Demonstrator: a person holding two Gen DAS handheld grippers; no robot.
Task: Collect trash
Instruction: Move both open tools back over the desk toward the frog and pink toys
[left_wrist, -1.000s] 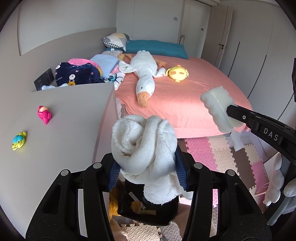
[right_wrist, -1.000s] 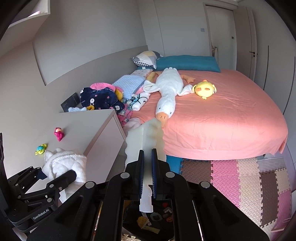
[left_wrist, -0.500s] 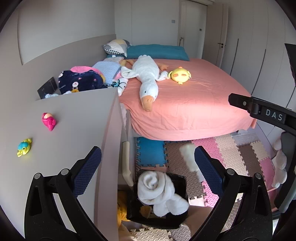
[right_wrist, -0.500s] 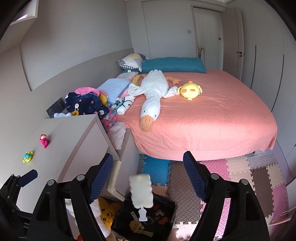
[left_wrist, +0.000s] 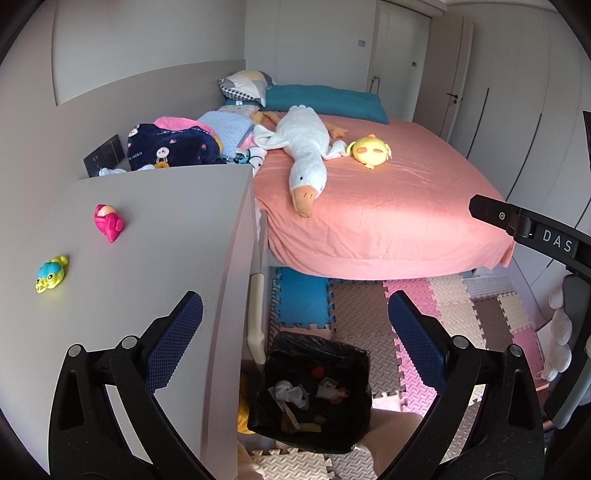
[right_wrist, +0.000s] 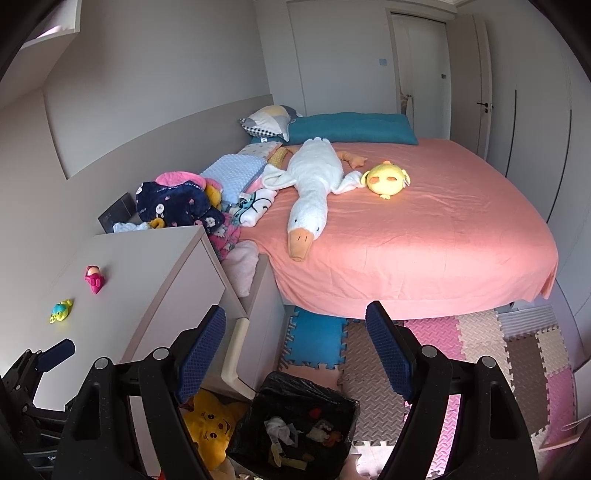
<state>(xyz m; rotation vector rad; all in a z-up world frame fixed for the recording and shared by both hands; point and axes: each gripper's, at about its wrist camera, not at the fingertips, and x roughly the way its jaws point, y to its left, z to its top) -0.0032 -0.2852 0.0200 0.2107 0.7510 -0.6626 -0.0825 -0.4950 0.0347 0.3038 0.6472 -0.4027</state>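
Both drops are in! Down in the black-lined trash bin (left_wrist: 314, 387) the white rolled cloth and the pale strip, clamped a second ago, have vanished among the scraps. The left gripper (left_wrist: 295, 332) hangs wide and empty above it; the right gripper (right_wrist: 295, 350) too, jaws spread, tilted downward. Further off, two small toys (left_wrist: 107, 221) remain on the cabinet top (left_wrist: 166, 240).
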